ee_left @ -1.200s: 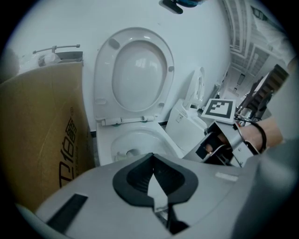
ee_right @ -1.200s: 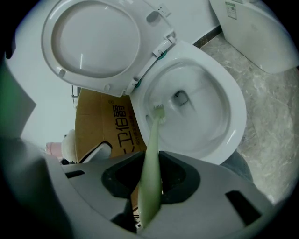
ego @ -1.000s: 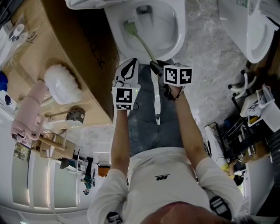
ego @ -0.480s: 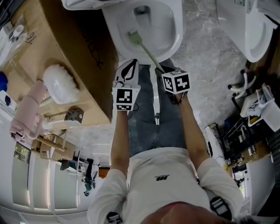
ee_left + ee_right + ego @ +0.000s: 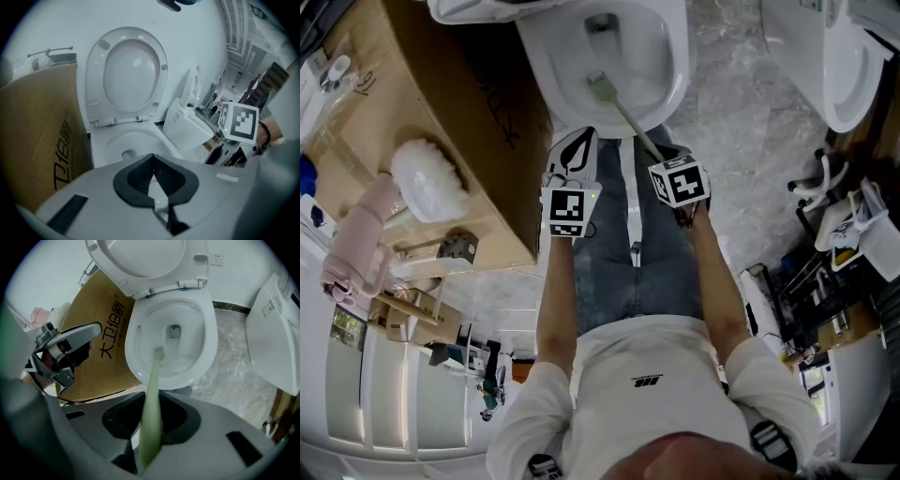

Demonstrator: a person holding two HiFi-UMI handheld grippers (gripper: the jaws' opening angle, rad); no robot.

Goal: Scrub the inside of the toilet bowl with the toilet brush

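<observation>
Two grippers are held out over my knees in the head view, with the toilet bowl (image 5: 677,73) at 12 o'clock ahead of them. My right gripper (image 5: 659,153) pinches the pale green handle of the brush (image 5: 622,111). In the right gripper view the handle (image 5: 152,394) runs out from between the jaws, which are pressed against it on both sides. The brush slants toward 11 o'clock from that gripper, over the near rim and down into the bowl (image 5: 212,336). Its bristled head rests on the inner wall, just short of the drain hole. My left gripper (image 5: 573,142) hangs at 9 o'clock of the right one, just outside the near rim and clear of the brush. In the left gripper view its jaws (image 5: 154,185) are drawn together with nothing between them. The seat (image 5: 129,70) stands upright behind the bowl. A cardboard box (image 5: 441,94) sits at 10 o'clock, close against the toilet, and a second toilet (image 5: 853,66) is at 2 o'clock.
</observation>
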